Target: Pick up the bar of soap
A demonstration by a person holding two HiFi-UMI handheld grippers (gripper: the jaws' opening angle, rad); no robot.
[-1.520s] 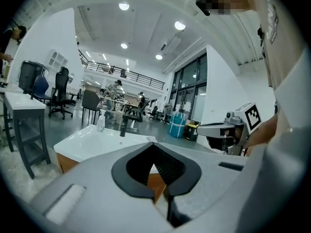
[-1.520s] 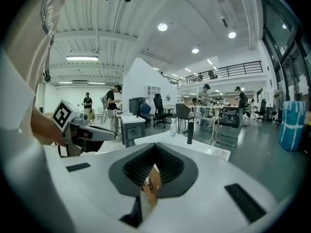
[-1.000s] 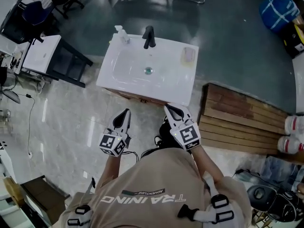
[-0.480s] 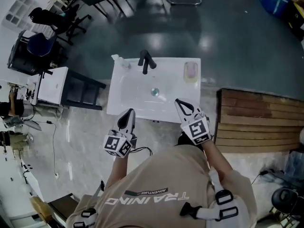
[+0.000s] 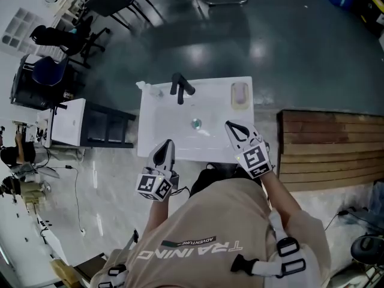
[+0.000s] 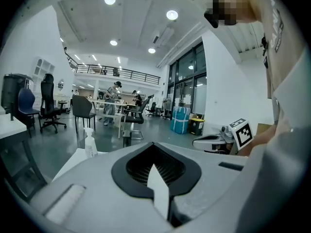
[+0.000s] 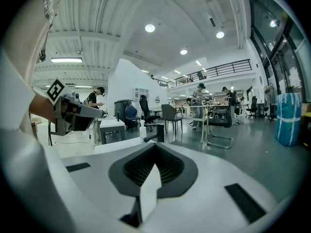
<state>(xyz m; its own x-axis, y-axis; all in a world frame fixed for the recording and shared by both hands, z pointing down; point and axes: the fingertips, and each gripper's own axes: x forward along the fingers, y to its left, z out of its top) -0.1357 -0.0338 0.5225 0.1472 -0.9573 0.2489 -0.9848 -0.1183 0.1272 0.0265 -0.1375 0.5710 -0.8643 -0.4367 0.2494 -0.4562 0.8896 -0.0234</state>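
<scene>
quick rundown from the head view: white sink [image 5: 153, 131] w/ a black faucet [image 5: 180, 87] at the back & drain [image 5: 196, 123] in the middle. the bar of soap [image 5: 240, 94] sits on the sink's far right corner, pale pinkish, maybe in a lil dish, can't tell tbh. right gripper [image 5: 235, 131] hangs over the near right part of the basin, well short of the soap, tongs pinched together w/ nothing in them. left gripper [image 5: 163, 153] is by the near edge on the left, also closed & empty. spray bottle [image 5: 147, 87] on the far left corner, wooden platform [image 5: 330, 149] right of the sink
</scene>
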